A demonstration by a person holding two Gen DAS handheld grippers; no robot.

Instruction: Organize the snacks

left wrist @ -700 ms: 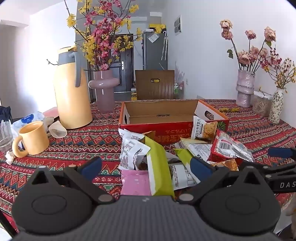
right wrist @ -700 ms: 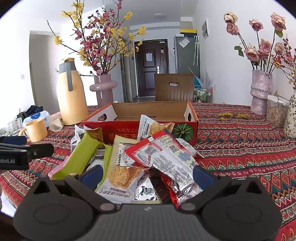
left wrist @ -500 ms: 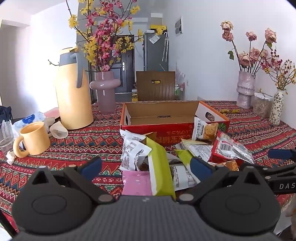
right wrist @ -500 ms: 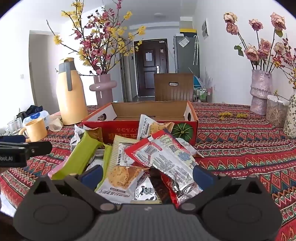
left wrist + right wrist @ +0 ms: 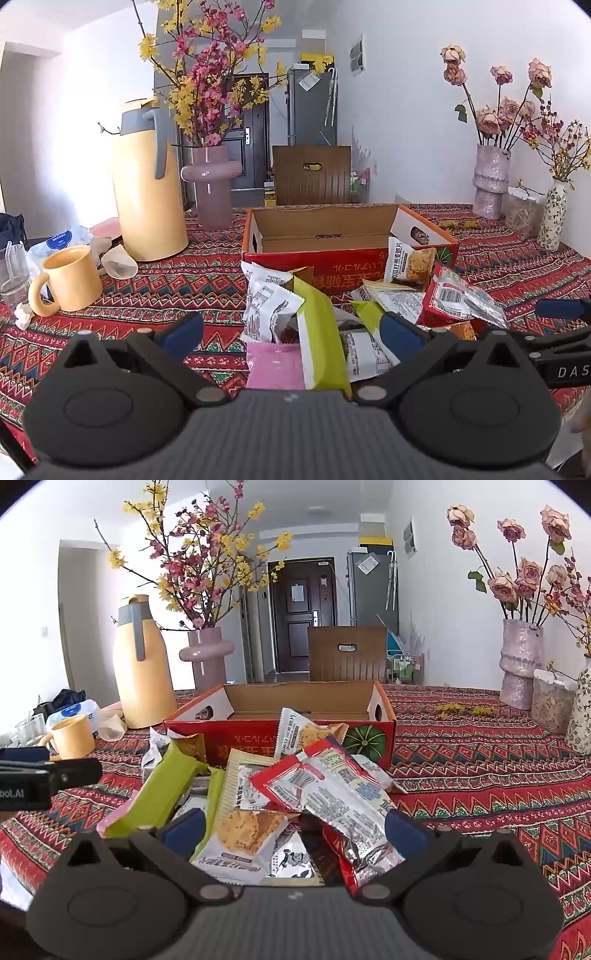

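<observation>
While both tools point a little downward at the table, we see the left gripper with its jaws spread wide and nothing pressed between them. The right gripper is wide too and grips nothing.

In the left wrist view, the pile of snacks lies on the patterned tablecloth just beyond the fingers. A green packet and a pink packet lie in the gap between the blue pads. At 12 o'clock from the pile stands the open cardboard box; its inside looks empty, and one biscuit packet leans on its front wall. At 10 o'clock we see a yellow mug, and behind it a tall yellow jug.

In the right wrist view, a red and silver packet lies on top of the pile, and a cookie packet lies between the fingers, near the left pad. At 9 o'clock the tip of the left gripper comes into the picture.
</observation>
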